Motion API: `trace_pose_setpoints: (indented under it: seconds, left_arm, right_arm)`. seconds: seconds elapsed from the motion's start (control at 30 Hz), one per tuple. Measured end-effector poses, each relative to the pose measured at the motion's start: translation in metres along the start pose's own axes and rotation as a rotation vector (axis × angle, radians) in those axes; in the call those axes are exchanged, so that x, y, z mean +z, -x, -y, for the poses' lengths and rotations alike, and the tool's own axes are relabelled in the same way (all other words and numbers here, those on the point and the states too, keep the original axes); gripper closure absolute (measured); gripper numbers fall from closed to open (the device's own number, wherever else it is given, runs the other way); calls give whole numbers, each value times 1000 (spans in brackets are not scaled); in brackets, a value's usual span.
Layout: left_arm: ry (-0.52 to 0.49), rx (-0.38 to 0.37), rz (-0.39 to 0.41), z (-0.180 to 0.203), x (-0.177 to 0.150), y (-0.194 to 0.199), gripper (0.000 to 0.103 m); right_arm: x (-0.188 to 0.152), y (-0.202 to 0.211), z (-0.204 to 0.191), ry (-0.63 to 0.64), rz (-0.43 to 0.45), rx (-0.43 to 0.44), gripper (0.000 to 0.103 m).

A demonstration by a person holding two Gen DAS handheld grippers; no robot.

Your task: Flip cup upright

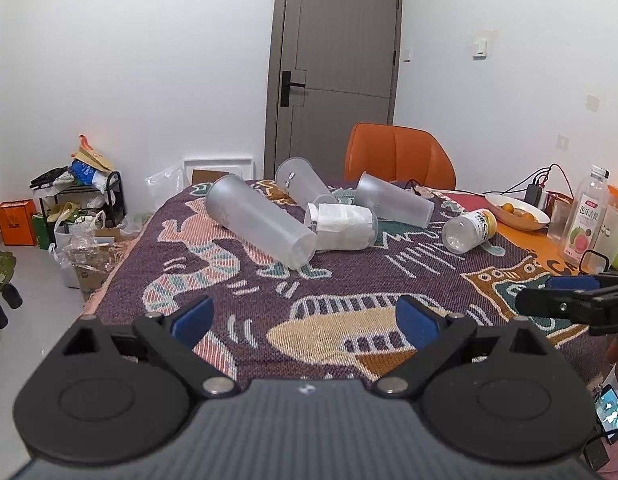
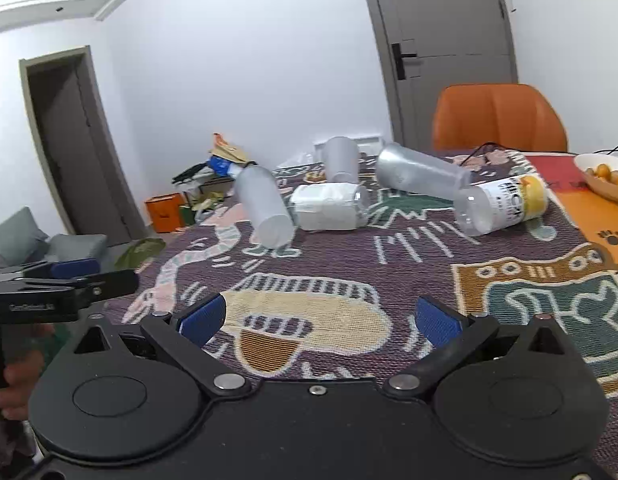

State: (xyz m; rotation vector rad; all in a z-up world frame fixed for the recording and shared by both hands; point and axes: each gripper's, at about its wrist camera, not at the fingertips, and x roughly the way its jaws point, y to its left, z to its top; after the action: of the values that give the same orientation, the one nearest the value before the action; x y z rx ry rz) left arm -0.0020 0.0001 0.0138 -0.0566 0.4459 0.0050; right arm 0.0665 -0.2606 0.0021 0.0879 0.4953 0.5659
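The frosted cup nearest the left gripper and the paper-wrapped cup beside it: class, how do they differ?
The frosted cup is bare, taller and tapered, lying diagonally. The paper-wrapped cup is shorter, its side covered in white paper, lying crosswise. Both lie on their sides on the patterned cloth, seemingly touching.

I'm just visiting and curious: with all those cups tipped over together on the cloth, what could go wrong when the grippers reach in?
1. The frosted cups lie packed together: the nearest frosted cup appears to touch the paper-wrapped cup, so lifting one may roll the other.
2. The yellow-capped bottle lies loose beside them and could roll if knocked.
3. Both the left gripper and the right gripper are open, side by side; they might bump reaching in.
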Motion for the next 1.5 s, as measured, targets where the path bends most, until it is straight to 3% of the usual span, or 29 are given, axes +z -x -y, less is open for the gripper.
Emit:
trace_pose_setpoints:
  seconds: [0.2,0.77,1.5]
  left_arm:
    - [20,-2,16,-4,11,-13,6]
    - [75,0,-30,-14,46,-80,7]
    - [335,65,-147,-65,79,-174,9]
  right_arm:
    - [9,-9,7,-23,6,10,0]
    - [24,-58,35,-54,-31,-1,0]
    - [73,-152,44,-10,-85,48,1]
